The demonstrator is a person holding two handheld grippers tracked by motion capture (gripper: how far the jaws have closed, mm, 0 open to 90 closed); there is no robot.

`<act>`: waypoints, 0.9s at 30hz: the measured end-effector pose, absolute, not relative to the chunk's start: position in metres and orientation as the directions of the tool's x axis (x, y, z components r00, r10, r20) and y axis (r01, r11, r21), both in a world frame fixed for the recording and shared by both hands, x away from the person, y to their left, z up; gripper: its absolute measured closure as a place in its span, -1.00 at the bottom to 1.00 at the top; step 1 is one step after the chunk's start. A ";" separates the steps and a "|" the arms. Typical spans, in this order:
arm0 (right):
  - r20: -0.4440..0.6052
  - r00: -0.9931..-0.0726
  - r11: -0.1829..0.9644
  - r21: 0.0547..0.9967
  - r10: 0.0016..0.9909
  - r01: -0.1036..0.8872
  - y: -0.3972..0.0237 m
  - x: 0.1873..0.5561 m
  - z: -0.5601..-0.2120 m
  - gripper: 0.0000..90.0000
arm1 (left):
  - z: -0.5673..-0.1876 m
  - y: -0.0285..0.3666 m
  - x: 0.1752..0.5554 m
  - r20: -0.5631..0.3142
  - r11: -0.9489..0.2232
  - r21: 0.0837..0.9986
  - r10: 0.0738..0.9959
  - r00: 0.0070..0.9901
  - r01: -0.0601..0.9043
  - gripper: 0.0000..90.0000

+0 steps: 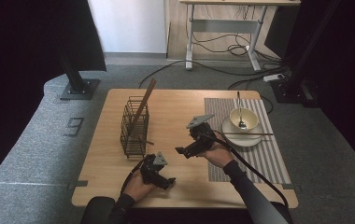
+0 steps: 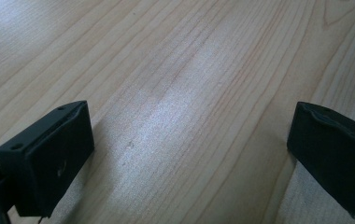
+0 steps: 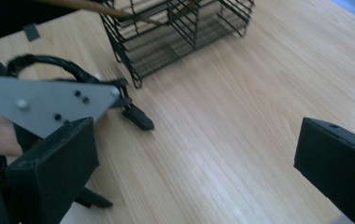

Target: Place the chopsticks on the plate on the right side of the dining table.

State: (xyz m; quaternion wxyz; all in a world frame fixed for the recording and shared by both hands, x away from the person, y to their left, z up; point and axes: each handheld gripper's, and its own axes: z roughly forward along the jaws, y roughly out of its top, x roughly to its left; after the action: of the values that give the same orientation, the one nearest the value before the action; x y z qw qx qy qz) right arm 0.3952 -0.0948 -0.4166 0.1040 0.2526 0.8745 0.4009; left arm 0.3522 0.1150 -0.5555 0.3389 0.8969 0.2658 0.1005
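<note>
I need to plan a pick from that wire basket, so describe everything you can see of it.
The wire basket is a tall, box-shaped rack of thin black metal rods, open at the top, with a finer mesh floor seen in the right gripper view. It stands upright on the left half of the wooden table. A long brown stick leans in it, tilted right and poking well above the rim; another thin stick pokes out low on its right side. Neither hand's tongs touch it.

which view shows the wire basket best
The high view: the wire basket stands whole on the table, a chopstick leaning in it. The right gripper view crops its lower part; the left gripper view faces bare wood.
</note>
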 end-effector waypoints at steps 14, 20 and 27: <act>0.029 -0.881 0.556 0.766 0.472 0.323 -0.057 0.397 -0.406 -1.00 | -0.556 0.115 0.352 -0.003 -0.628 0.661 0.545 0.838 0.411 -1.00; 0.027 -0.896 0.563 0.769 0.444 0.302 -0.043 0.397 -0.404 -1.00 | -0.556 0.115 0.352 -0.003 -0.629 0.660 0.545 0.839 0.411 -1.00; 0.020 -0.911 0.578 0.767 0.411 0.277 -0.024 0.395 -0.402 -1.00 | -0.556 0.115 0.352 -0.003 -0.629 0.659 0.545 0.839 0.411 -1.00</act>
State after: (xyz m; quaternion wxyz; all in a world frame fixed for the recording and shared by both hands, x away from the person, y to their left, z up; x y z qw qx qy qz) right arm 0.3950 -0.0245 -0.4017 0.0803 0.1945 0.8848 0.4159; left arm 0.3521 0.1145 -0.5556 0.3382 0.8972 0.2664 0.0987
